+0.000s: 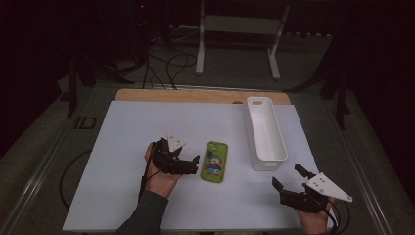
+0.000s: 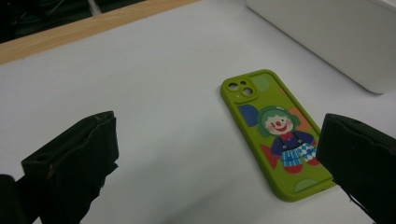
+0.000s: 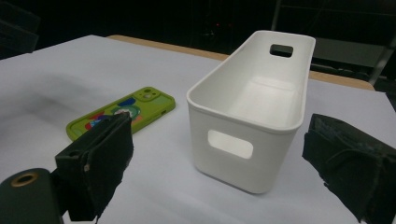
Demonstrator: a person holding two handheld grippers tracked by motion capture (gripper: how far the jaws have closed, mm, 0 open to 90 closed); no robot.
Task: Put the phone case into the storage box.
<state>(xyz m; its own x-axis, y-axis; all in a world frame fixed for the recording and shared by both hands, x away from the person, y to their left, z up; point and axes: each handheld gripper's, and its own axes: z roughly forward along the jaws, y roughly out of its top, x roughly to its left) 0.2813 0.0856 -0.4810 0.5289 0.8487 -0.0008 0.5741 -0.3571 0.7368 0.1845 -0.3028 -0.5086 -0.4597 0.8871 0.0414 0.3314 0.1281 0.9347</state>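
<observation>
Left hand-held gripper [image 1: 194, 165] released beside green phone case [image 1: 216, 161], clown print, seemingly empty, flat on table

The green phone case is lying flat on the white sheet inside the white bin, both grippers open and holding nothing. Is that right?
Not quite. The green phone case lies flat on the white sheet beside the white bin, to its left and apart from it, not inside; the high view shows this. The left gripper and right gripper are open and hold nothing.
</observation>
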